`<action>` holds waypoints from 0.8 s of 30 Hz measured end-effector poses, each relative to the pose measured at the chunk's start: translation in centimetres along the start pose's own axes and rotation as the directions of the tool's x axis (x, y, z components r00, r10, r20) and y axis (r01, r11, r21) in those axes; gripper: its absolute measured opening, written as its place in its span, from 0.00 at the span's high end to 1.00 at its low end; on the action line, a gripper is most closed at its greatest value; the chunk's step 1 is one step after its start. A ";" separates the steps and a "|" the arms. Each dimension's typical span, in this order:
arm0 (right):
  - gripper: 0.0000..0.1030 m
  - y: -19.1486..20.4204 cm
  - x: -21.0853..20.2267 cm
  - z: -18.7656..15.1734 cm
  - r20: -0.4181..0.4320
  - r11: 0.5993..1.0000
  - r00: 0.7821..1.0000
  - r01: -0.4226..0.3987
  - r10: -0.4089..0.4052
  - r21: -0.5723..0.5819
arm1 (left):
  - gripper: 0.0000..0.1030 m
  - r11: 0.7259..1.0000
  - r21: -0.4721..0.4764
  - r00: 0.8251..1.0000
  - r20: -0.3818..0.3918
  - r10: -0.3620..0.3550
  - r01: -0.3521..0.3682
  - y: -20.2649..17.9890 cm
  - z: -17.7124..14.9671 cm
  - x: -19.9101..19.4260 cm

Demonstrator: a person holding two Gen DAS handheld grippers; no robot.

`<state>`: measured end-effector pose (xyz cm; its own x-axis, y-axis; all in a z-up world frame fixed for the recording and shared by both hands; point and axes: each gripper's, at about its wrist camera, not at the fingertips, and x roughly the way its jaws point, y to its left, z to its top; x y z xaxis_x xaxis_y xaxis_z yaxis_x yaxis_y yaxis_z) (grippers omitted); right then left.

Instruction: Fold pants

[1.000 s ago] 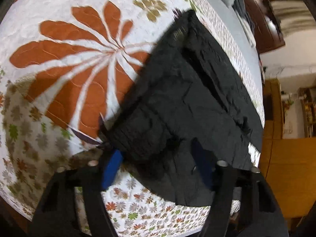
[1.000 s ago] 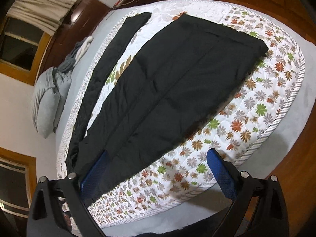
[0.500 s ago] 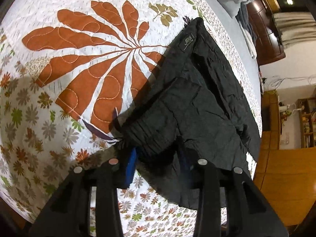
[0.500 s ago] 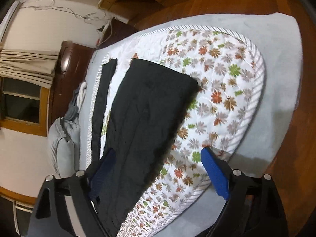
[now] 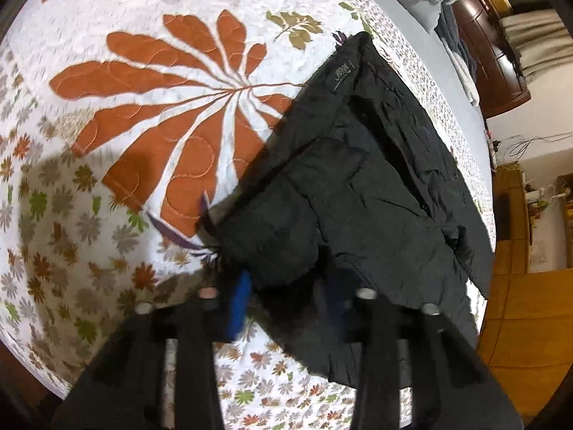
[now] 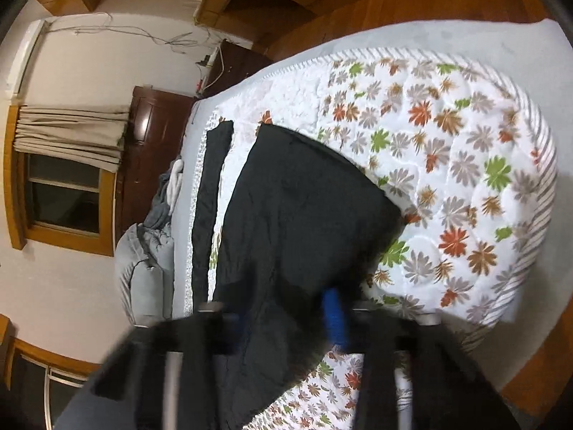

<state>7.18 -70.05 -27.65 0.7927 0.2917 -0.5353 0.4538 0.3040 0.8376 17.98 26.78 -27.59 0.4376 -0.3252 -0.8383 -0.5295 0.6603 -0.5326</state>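
1. The bed (image 6: 465, 114) filled both views, its quilt white with scattered small flowers and, in the left wrist view, one big orange leaf print (image 5: 186, 107) near the middle.
2. The black pants (image 5: 358, 186) lay across that quilt, to the right of the orange leaf print, waist end bunched close to the camera and a small label (image 5: 342, 71) showing at the far end.
3. From the right wrist view the pants (image 6: 293, 208) ran away toward the head of the bed, a second dark strip (image 6: 209, 193) lying beside them along the quilt's edge, apart from the main piece.
4. Grey pillows (image 6: 147, 261) sat beyond the quilt at the head of the bed, with a dark wooden cabinet (image 6: 154, 136) and a curtained window (image 6: 68, 165) behind.
5. The left gripper (image 5: 286, 297) was pinching the bunched waist fabric between its blue pads (image 5: 240, 301).
6. The right gripper (image 6: 286, 317) was clamped on the near pants edge too, cloth filling the gap, one blue pad (image 6: 335, 317) showing.
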 end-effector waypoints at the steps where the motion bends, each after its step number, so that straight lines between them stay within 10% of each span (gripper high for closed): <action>1: 0.87 0.0 0.0 -0.2 0.005 1.000 1.000 0.004 -0.004 -0.015 | 0.77 1.000 -0.019 1.000 -0.011 -0.021 0.021 0.4 0.1 -0.2; 24: 0.91 2.5 1.4 -7.8 -0.121 0.975 0.982 0.122 -0.146 -0.188 | 0.76 0.994 -0.109 0.999 -0.048 -0.005 0.000 9.5 0.1 -7.0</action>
<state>6.22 -61.86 -27.18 0.6628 0.3514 -0.6612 0.4623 0.5026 0.7305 9.99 35.43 -26.72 0.4050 -0.3604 -0.8403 -0.6059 0.5824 -0.5419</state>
